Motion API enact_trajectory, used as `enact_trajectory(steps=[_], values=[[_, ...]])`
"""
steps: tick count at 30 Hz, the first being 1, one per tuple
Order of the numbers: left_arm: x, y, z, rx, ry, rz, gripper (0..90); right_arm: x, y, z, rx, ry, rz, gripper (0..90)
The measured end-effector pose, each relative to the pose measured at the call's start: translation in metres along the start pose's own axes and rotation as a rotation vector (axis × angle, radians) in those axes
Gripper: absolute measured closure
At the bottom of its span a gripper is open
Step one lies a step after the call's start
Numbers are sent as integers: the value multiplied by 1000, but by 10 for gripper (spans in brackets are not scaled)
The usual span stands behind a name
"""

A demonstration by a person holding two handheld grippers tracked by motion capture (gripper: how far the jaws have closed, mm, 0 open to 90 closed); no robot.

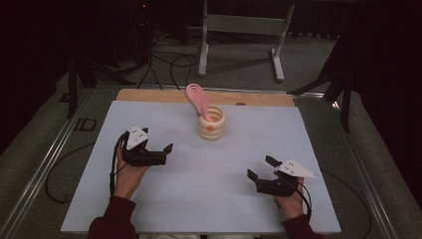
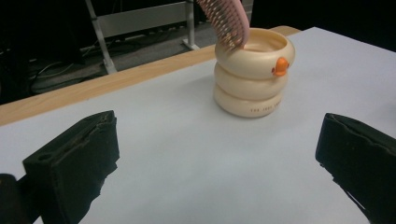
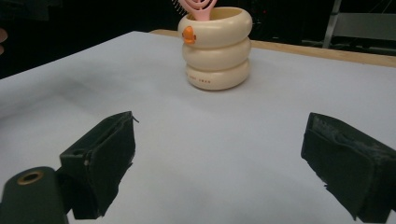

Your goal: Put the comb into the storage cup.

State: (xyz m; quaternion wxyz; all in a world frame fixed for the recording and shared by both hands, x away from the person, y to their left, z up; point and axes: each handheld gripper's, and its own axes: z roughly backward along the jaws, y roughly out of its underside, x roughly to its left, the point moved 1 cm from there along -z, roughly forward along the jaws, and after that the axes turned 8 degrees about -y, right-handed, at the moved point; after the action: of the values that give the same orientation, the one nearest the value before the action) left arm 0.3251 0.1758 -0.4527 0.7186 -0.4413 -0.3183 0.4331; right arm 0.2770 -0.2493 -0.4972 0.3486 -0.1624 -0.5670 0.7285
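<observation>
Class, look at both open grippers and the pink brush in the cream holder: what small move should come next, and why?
Probably the left gripper should ease toward the pink brush leaning out of the cream holder: both grippers are open, empty and short of it.

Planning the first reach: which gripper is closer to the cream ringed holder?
Left. The left gripper sits just near-left of the cream ringed holder, fingers open toward it. The right gripper lies farther off, near-right of it, also open. Neither touches it.
</observation>
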Motion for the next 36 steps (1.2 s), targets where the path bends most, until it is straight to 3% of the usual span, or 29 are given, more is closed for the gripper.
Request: enact_trajectory(steps=[19, 31, 36], values=[[19, 51, 42, -37, -48, 62, 2, 3, -3, 0, -6, 7, 5, 98], [26, 64, 68, -74, -101, 48, 2, 4, -5, 12, -29, 6, 22, 98], [29, 66, 71, -77, -106, 52, 2, 4, -5, 19, -37, -2, 27, 98]])
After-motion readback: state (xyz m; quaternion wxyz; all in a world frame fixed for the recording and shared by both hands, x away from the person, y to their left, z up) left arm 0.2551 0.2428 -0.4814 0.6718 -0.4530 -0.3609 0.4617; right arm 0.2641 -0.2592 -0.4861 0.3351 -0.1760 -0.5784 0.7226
